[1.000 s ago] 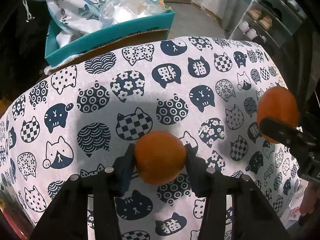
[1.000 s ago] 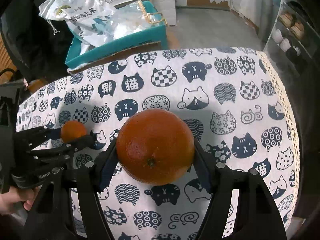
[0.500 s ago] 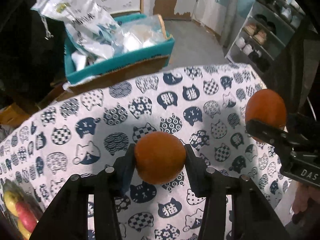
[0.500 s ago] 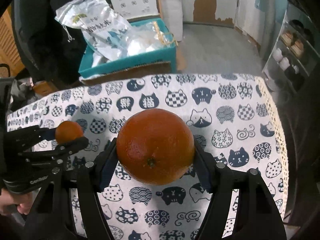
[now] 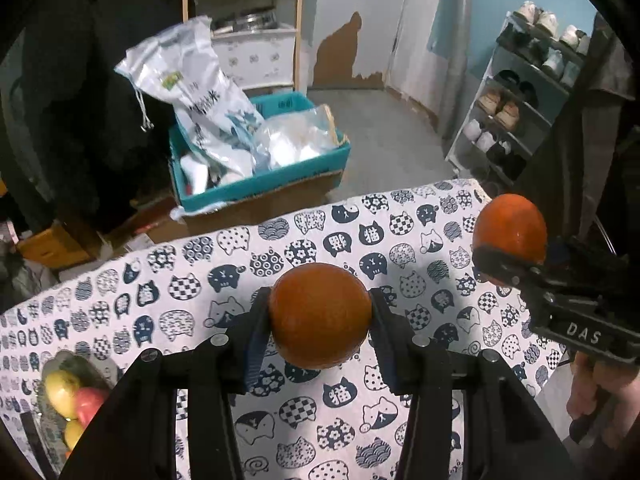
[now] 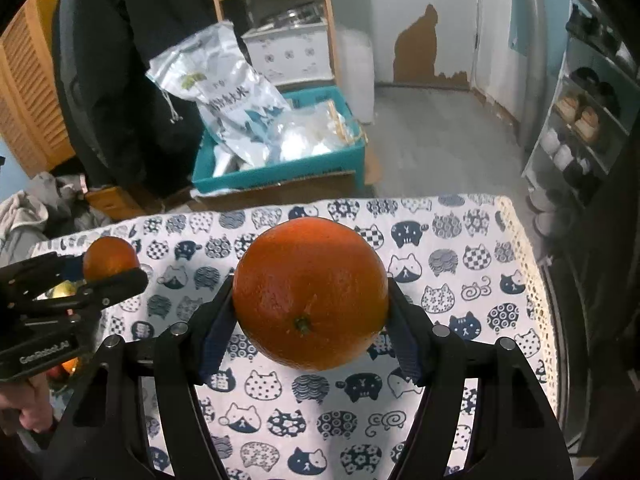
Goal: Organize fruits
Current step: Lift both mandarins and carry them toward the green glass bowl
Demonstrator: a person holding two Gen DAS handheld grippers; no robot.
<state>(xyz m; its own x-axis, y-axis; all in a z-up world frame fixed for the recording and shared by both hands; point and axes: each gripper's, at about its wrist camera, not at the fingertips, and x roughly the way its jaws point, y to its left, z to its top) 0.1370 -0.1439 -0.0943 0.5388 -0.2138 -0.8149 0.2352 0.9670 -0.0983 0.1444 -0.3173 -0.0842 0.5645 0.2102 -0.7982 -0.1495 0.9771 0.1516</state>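
Two oranges: a smaller orange and a larger orange, one to each tool.

Two grippers: left gripper, right gripper. Each has two fingers.

One tablecloth, cat-print.

One bowl of fruit at the table's left edge. Three pieces show in it from the left wrist view: one yellow apple, one red apple, one smaller yellow fruit; more may be hidden.

One teal crate on the floor, with one large printed bag in it and at least one clear bag.

One shoe rack; its pairs are too blurred to count.
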